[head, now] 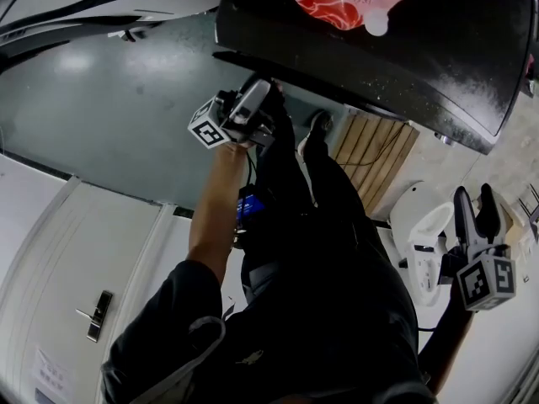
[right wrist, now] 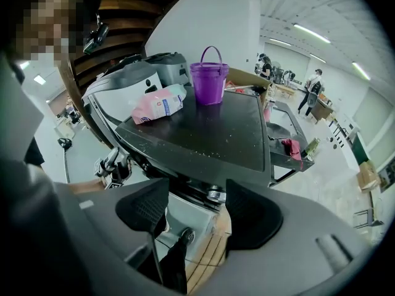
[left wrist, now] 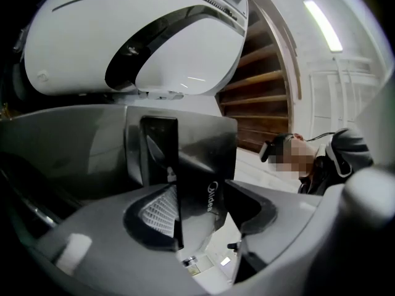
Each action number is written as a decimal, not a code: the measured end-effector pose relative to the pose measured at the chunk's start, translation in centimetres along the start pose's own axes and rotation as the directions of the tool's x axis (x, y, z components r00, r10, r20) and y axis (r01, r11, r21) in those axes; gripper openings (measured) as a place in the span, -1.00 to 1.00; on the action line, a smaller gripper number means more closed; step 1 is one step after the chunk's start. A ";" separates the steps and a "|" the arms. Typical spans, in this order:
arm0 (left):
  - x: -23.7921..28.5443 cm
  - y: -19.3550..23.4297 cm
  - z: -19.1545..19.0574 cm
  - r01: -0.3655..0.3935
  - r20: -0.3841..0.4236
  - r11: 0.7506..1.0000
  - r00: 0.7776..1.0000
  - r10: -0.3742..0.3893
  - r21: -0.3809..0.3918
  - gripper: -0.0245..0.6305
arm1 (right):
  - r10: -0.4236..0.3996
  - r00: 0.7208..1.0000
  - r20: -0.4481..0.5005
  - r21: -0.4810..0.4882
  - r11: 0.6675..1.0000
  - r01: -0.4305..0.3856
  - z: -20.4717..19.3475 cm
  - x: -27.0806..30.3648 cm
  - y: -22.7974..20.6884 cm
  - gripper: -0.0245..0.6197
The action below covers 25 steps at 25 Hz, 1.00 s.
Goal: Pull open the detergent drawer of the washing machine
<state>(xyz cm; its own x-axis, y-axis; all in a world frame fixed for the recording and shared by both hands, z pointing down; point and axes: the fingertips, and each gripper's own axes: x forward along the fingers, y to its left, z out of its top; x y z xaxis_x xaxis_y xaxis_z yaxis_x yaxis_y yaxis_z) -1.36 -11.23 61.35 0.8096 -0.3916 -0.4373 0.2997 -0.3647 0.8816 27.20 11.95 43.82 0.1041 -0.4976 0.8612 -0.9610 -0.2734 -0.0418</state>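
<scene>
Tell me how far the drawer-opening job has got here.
Done: the left gripper is shut on the detergent drawer front, at the top edge of the washing machine. In hand: that grip. Left: the pull; no drawer shows slid out. The right gripper hangs open, idle.

The brand name "Midea" is being displayed in pale letters on the dark drawer panel (left wrist: 203,159). Print on the red pouch (head: 324,2), on its blue oval label, is being shown too small to be read.
</scene>
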 end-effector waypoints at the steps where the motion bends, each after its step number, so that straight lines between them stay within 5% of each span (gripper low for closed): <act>1: -0.8 -0.4 -0.2 -0.003 -0.010 1.000 1.000 0.003 0.001 -0.04 | -0.001 1.000 -0.004 0.000 1.000 0.001 0.0 0.1 -0.1 -0.03; 6: -3.1 -1.9 -1.5 0.019 -0.083 0.999 0.996 -0.021 -0.029 0.01 | 0.014 1.000 -0.006 -0.012 1.000 -0.014 0.2 0.7 0.7 -0.03; 17: -7.2 -4.1 -3.0 0.032 -0.025 0.998 0.999 -0.033 -0.060 0.01 | 0.081 0.997 -0.016 -0.085 0.993 -0.082 -0.3 1.9 4.1 -0.03; 25: -7.4 -3.4 -3.1 0.035 -0.088 0.998 0.995 -0.040 -0.059 0.00 | 0.129 0.990 0.057 -0.152 0.981 -0.120 2.3 0.7 5.4 -0.03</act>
<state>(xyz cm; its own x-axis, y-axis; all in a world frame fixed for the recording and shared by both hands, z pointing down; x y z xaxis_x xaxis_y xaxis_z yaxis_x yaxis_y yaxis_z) -6.81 -4.45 62.11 0.8379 -0.3011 -0.4552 0.3572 -0.3281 0.8745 22.71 8.22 43.05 -0.0066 -0.5751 0.8180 -0.9942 -0.0840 -0.0671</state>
